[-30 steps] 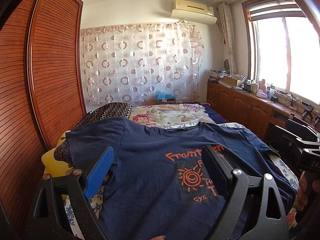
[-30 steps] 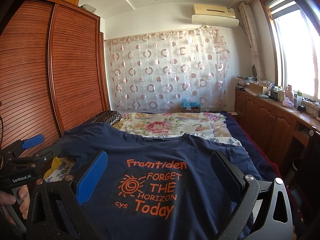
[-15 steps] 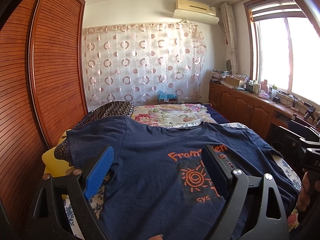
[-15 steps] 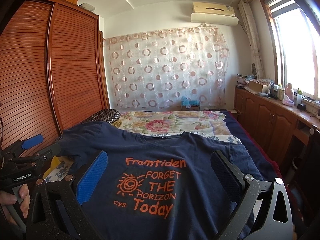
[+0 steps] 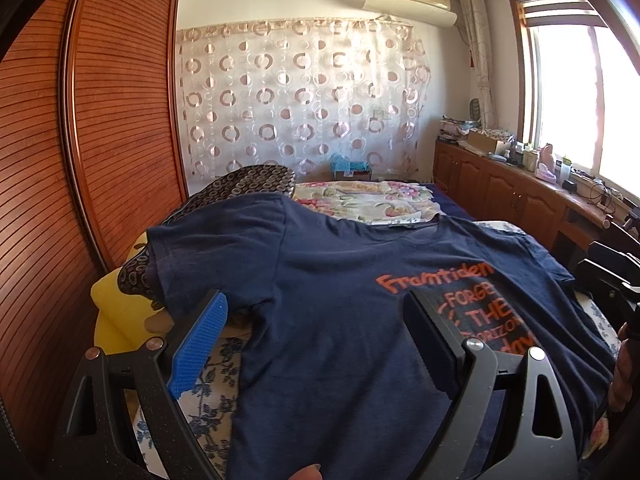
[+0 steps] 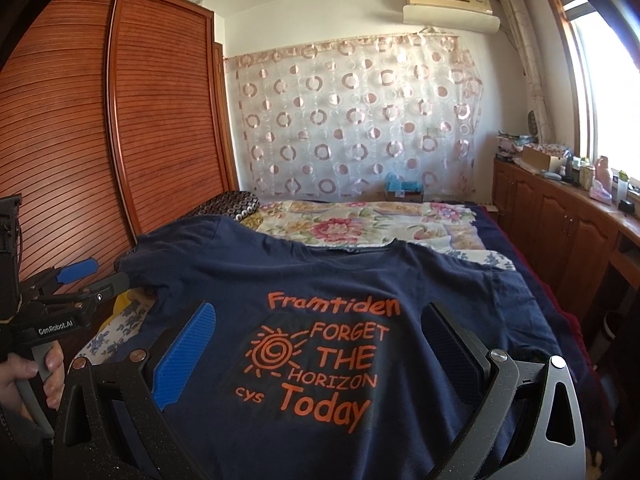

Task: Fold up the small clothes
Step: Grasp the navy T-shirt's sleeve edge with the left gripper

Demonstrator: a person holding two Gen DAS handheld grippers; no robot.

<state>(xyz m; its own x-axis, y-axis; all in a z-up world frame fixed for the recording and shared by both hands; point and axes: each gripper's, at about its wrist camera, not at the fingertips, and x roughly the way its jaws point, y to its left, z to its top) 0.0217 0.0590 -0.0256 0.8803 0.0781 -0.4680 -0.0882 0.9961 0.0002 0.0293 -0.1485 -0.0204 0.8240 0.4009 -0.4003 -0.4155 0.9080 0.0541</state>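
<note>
A navy T-shirt (image 5: 332, 304) with orange print lies spread face up on the bed, collar at the far end; it also shows in the right wrist view (image 6: 320, 292). My left gripper (image 5: 316, 320) is open and empty, held above the shirt's left half near the left sleeve (image 5: 208, 248). My right gripper (image 6: 320, 336) is open and empty, held above the printed chest. The left gripper also shows in the right wrist view (image 6: 86, 276) at the left edge, open.
A wooden slatted wardrobe (image 5: 100, 128) runs along the left of the bed. A floral quilt (image 6: 360, 224) and a patterned pillow (image 5: 248, 180) lie beyond the shirt. Wooden cabinets (image 6: 560, 220) with clutter stand at the right under the window.
The left wrist view has swung left and slightly forward, so more of the shirt's print shows at its right. The right gripper has barely moved. Both stay open.
</note>
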